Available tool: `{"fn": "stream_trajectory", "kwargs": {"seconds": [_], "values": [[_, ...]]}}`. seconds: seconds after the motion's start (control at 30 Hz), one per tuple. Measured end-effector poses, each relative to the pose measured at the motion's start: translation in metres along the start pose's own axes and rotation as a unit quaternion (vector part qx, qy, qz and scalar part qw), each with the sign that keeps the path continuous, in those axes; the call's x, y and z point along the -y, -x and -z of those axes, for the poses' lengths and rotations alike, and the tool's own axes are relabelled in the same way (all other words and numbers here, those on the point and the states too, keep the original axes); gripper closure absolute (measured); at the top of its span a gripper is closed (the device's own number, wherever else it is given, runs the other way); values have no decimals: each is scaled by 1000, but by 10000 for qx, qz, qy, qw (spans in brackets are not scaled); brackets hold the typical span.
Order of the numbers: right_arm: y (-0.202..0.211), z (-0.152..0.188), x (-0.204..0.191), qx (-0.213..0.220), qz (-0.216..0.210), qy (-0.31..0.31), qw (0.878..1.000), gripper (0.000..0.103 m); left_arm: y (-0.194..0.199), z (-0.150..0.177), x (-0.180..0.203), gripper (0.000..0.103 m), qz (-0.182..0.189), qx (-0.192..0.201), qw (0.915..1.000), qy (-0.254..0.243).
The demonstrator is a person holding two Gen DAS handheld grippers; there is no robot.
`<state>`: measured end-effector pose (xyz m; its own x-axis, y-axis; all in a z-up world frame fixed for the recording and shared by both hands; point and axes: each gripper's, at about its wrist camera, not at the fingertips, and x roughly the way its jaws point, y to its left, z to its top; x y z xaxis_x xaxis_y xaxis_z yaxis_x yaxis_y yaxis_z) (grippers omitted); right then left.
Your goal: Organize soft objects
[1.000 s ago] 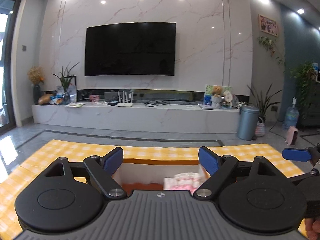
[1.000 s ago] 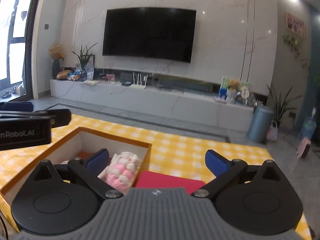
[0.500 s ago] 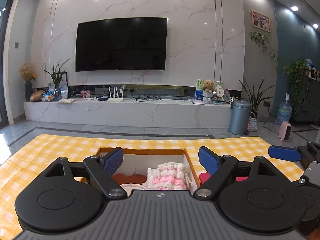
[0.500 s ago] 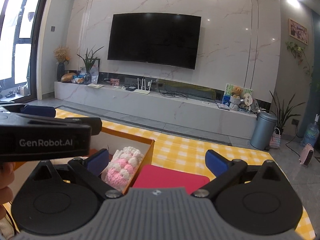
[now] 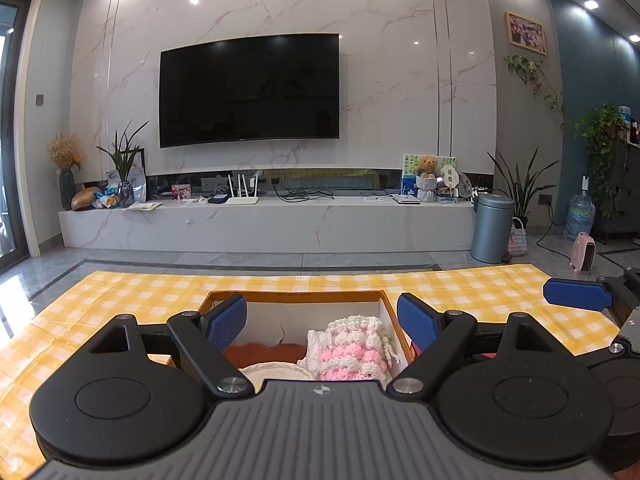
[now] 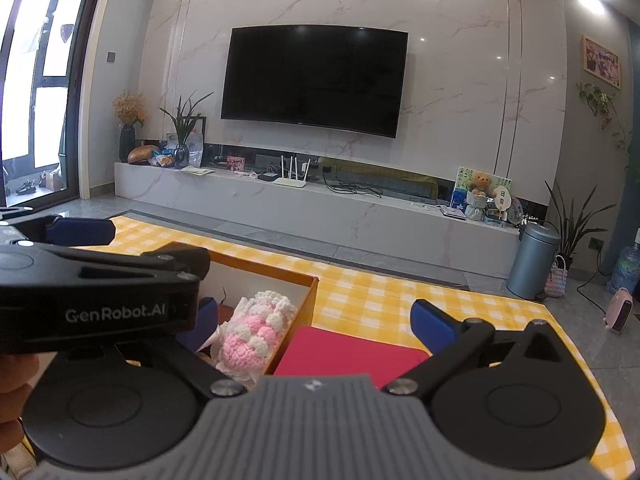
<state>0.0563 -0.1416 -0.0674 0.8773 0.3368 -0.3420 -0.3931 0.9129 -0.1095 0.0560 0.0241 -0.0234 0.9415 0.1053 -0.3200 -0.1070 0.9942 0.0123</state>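
Note:
An orange-rimmed cardboard box (image 5: 296, 295) (image 6: 310, 300) sits on the yellow checked cloth. Inside lie a pink-and-white crocheted pouch (image 5: 352, 350) (image 6: 254, 332), a rust-coloured soft item (image 5: 260, 352) and a cream piece (image 5: 276, 372). A red flat pad (image 6: 348, 354) lies on the cloth right of the box. My left gripper (image 5: 322, 322) hovers open above the box, nothing between its fingers. My right gripper (image 6: 316, 322) is open over the red pad and the box's right wall. The left gripper's body (image 6: 100, 292) crosses the right wrist view.
The yellow checked cloth (image 5: 140, 292) (image 6: 400, 292) covers the table. Beyond its far edge are grey floor, a white marble TV bench (image 5: 264, 224), a wall TV, a grey bin (image 5: 492, 228) and plants. A hand (image 6: 12, 392) shows at the left edge.
Both grippers have drawn back and lifted, so more of the box and the crocheted pouch shows. The left gripper's body has slid further into the right wrist view. Both stayed open.

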Motion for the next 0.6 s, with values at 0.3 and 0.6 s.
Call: {"fn": "stream_trajectory", "kwargs": {"seconds": [0.3, 0.6], "values": [[1, 0, 0, -14, 28, 45, 10000, 3, 1, -1, 2, 3, 30, 32, 10000, -19], [0, 0, -1, -60, 24, 57, 10000, 3, -4, 1, 0, 3, 1, -127, 9999, 44]]}}
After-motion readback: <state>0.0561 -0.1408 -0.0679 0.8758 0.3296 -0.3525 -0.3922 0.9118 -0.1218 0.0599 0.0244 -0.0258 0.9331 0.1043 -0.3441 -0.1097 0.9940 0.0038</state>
